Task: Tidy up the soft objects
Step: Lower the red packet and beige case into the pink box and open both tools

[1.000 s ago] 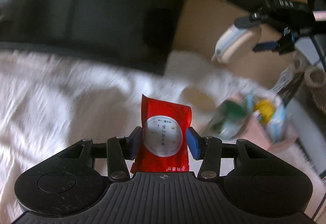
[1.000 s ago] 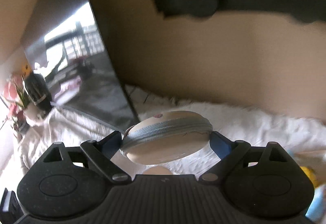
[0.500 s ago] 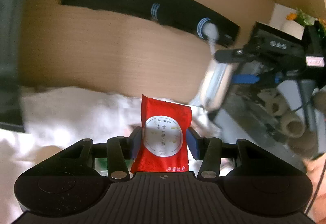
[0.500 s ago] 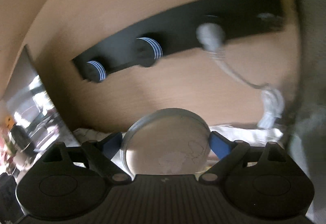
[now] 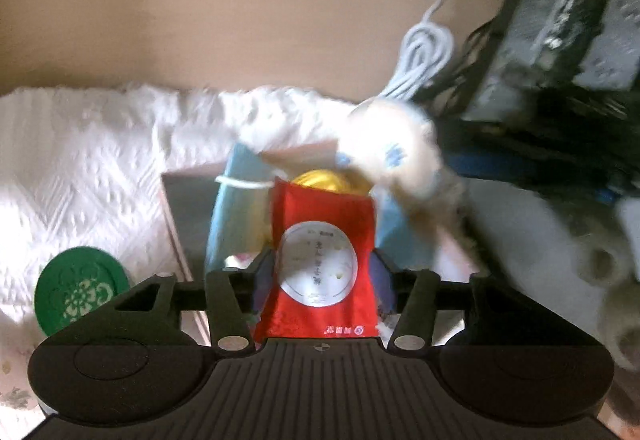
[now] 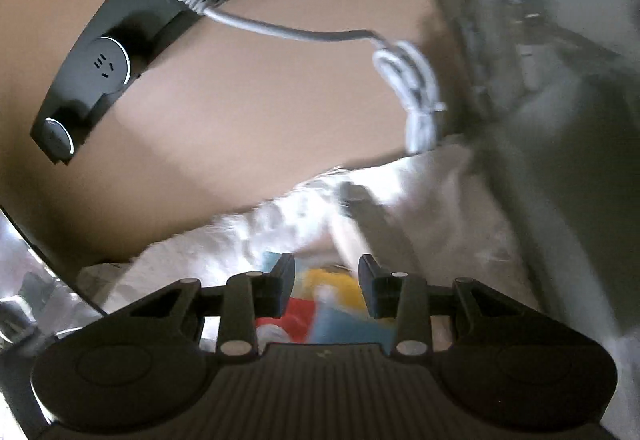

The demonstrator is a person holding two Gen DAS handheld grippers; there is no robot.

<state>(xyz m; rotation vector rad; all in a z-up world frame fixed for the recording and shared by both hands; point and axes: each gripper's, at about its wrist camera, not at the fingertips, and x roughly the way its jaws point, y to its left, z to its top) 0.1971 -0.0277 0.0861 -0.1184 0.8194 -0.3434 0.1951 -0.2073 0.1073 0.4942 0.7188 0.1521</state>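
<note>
Red snack packet (image 5: 322, 260): glossy red foil, white round label w/ small print in the middle, crimped top edge, standing upright at lower centre of the left wrist view. It sits between the fingers of the left gripper (image 5: 322, 272); the jaws are opening, and the packet looks just loose of the right pad, though blur makes contact hard to judge. Behind its top edge: a yellow rounded item (image 5: 320, 179) and a light blue pouch (image 5: 230, 207), inside a pinkish box (image 5: 176, 224) at frame centre. A blurred cream round pouch (image 5: 396, 151) w/ blue marks is just upper right of the packet. Green round disc (image 5: 80, 292) lies lower left on the white textured cloth (image 5: 80, 159).

Right wrist view: right gripper (image 6: 326, 290) jaws are closing, nothing between them, a clear gap left. Below and beyond the gap are blurred yellow, blue and red colours. White coiled cable (image 6: 416, 91) upper right; black power strip (image 6: 120, 55) upper left.
</note>
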